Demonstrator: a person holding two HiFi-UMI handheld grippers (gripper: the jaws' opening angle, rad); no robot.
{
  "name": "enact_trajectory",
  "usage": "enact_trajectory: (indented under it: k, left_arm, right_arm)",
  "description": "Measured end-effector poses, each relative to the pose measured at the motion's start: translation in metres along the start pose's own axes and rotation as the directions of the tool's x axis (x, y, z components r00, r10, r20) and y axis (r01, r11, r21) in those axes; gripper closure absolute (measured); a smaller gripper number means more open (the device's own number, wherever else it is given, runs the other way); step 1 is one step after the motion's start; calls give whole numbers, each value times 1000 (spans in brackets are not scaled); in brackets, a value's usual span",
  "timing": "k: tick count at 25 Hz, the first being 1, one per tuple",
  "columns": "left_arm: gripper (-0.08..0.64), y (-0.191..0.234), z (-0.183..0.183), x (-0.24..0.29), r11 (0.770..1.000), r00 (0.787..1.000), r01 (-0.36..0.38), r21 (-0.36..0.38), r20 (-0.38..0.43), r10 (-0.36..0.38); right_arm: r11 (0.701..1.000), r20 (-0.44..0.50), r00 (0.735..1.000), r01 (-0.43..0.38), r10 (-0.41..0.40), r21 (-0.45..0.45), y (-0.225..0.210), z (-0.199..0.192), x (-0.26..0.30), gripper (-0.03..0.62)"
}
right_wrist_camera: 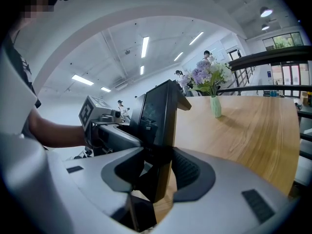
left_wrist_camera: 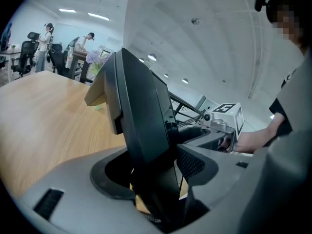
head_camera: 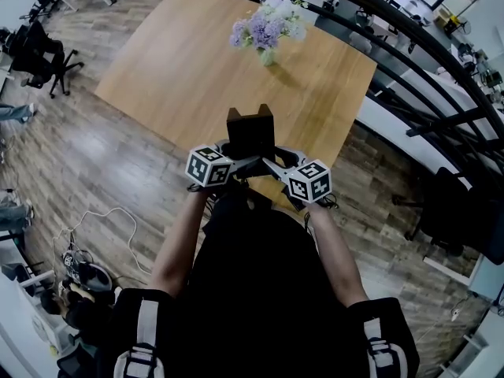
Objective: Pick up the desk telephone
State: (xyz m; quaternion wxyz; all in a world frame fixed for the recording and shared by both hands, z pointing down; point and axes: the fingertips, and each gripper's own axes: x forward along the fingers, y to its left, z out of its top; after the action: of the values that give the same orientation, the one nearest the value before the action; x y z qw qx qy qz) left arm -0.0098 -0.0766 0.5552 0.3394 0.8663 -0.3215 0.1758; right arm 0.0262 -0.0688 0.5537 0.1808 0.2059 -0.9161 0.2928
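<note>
From my head, the black telephone [head_camera: 250, 132] stands upright at the table's [head_camera: 173, 77] six o'clock edge, my left gripper [head_camera: 235, 162] and right gripper [head_camera: 274, 164] flanking it. Only my left gripper view shows its jaws clamped on the telephone's edge. My right gripper view shows the same pinch, with flowers [right_wrist_camera: 208, 77] at one o'clock.

A broad pale wooden desk [head_camera: 181, 85] stands on a grey plank floor [head_camera: 87, 164], with a vase of lilac flowers [head_camera: 268, 31] near its far edge. Black office chairs [head_camera: 41, 53] stand at the upper left (a white cable [head_camera: 102, 211] trails nearby). A black railing [head_camera: 453, 119] curves along the right. Strip lights [right_wrist_camera: 145, 47] line the white ceiling.
</note>
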Motion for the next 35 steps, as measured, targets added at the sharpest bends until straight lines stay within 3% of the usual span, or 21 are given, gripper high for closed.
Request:
enact_trajectory:
  k: [25,35]
  left_arm:
    - [276,-12,42,-25,995,996,-52,80,72,46]
    - [277,-28,60,-45,993,992,-39,114,122,25]
  right_arm:
    - [998,74,997,-12,17,-64,15,43,-12,410]
    - [993,115,993,15,-1,-115,35,65,-24,410]
